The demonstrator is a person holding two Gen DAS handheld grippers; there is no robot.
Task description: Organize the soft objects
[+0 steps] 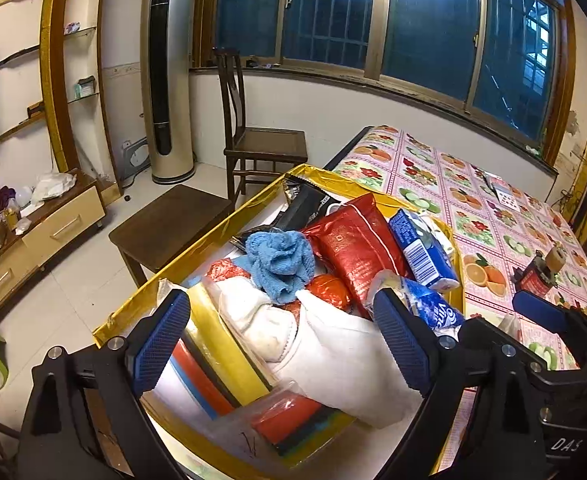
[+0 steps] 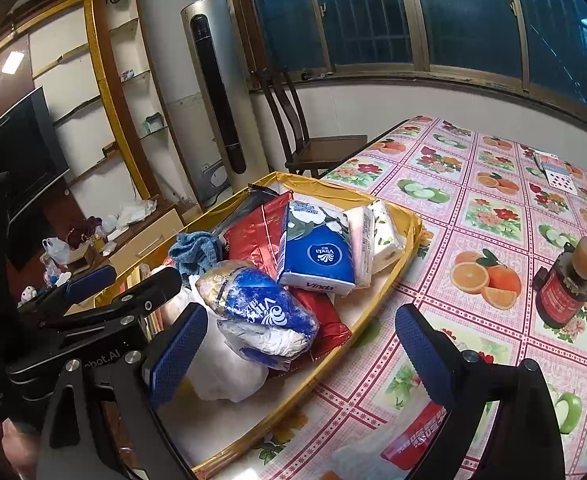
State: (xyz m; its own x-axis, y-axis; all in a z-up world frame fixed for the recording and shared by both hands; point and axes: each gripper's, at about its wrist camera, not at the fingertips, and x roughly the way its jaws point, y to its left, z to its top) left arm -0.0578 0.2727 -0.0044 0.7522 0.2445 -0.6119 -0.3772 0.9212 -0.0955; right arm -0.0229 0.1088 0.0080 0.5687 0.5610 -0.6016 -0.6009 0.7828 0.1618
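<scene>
both your left gripper [image 1: 285,344] and right gripper [image 2: 299,354] are spread and empty, the gold tray [image 2: 389,292] heaped between their fingers, so reaching in carelessly could nudge the blue tissue pack [image 2: 317,256] off.

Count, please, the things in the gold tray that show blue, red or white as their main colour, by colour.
In the gold tray, as far as visible:
Blue: 3, namely blue cloth, Vinda tissue pack, crumpled Vinda bag
Red: 1, namely red foil bag
White: 2, namely white cloth, floral tissue pack
Total: 6
</scene>
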